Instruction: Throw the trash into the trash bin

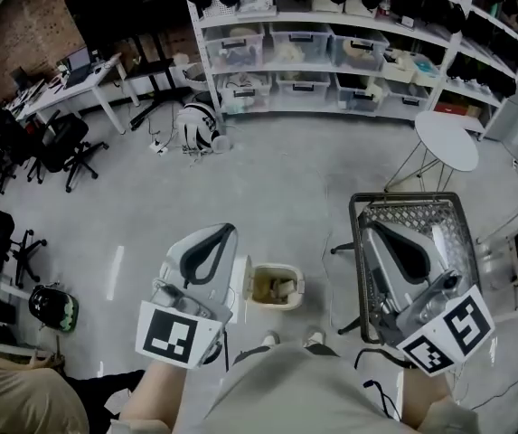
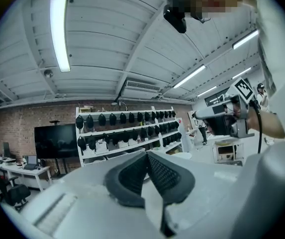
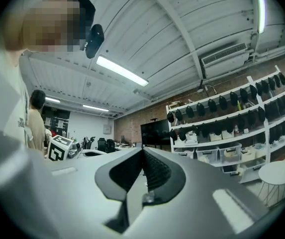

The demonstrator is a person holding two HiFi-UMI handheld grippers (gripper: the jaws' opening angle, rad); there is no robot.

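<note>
Beige trash bin [image 1: 276,266], head view only

Your trash bin [image 1: 273,285] stands upright on the grey floor [image 1: 286,179], low in the middle of the head view and close in front of you. It's a small, pale cream bin, roughly rectangular with rounded corners, its top open and facing up at you. The inside looks darker and brownish. Trash [image 1: 283,287] already lies in it: at least one pale, light-coloured piece resting toward the right side, below the rim. It's too small to tell what the piece is.
</note>
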